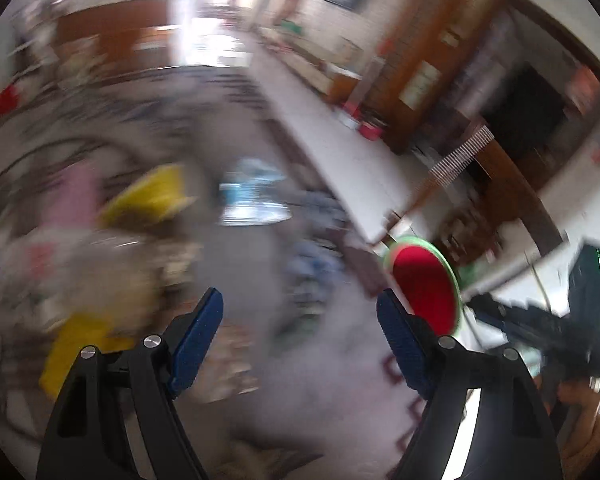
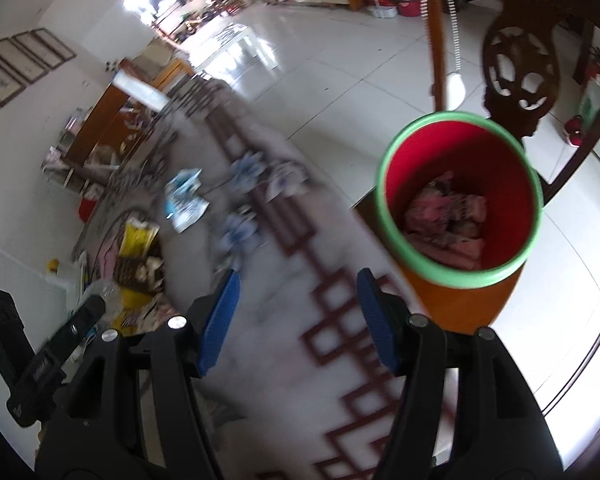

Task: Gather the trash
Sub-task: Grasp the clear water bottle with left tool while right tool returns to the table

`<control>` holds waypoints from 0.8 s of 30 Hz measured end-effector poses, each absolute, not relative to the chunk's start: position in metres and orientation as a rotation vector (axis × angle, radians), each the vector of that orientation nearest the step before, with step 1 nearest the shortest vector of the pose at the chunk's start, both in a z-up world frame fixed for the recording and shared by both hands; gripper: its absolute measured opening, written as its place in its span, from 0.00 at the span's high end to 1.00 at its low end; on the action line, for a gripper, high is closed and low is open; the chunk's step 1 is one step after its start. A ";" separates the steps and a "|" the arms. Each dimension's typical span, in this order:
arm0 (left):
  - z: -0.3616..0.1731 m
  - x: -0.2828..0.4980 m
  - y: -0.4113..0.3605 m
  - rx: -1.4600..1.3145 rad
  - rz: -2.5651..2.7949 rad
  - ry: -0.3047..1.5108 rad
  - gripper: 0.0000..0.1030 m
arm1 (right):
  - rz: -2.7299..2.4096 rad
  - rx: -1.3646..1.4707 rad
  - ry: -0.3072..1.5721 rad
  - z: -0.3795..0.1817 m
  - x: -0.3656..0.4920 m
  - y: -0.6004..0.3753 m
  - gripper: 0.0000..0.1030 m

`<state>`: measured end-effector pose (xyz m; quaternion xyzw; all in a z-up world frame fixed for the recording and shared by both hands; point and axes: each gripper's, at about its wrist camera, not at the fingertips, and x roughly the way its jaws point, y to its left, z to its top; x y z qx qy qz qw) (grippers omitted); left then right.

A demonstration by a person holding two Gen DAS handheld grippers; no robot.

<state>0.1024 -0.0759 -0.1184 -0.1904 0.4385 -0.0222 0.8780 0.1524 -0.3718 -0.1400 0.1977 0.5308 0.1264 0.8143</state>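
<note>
bin: round red plastic bin with green rim (image 2: 460, 200), crumpled pink scraps inside, right of patterned grey cloth (image 2: 300, 320) | trash: yellow packet (image 2: 138, 236), blue-white wrapper (image 2: 184, 200) far left | left gripper (image 1: 300, 336) jaws wide, empty; right gripper (image 2: 298, 312) jaws parted, empty

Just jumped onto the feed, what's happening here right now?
A person is clearing rubbish off a patterned tablecloth with a gripper in each hand. Both the left gripper and the right gripper are open with nothing between their pads. The red bin with a green rim already holds some crumpled trash. A yellow packet, a blue-and-white wrapper and other litter lie on the cloth, not yet collected. The left view is badly motion-blurred.
</note>
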 end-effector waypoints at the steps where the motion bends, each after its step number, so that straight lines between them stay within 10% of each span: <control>1: -0.119 0.096 -0.057 -0.447 0.006 0.901 0.26 | 0.276 0.419 1.134 -0.140 0.149 -0.365 0.42; 24: -0.176 0.098 0.089 -0.963 0.161 0.913 0.20 | 0.236 0.378 1.126 -0.131 0.099 -0.314 0.39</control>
